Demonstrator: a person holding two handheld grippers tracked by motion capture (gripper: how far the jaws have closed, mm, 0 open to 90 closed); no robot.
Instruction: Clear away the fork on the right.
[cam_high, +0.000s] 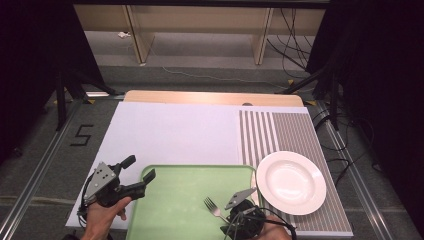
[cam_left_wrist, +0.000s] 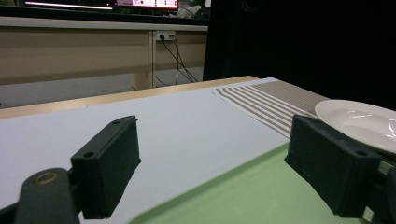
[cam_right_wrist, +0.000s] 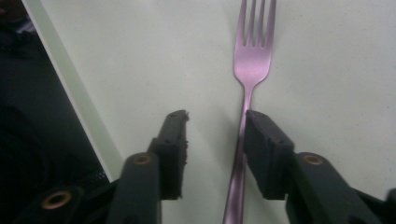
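The fork (cam_right_wrist: 252, 60) is lying on the green tray (cam_high: 175, 200) near the bench's near edge. The right gripper (cam_right_wrist: 217, 140) is holding its fingers apart around the handle, one touching it. The left gripper (cam_high: 135, 172) is hovering with fingers spread over the tray's left corner.

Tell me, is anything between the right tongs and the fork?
No. The shiny metal fork lies flat on the pale green plastic tray, its handle between the open right tongs, against one pad, with nothing in the way.
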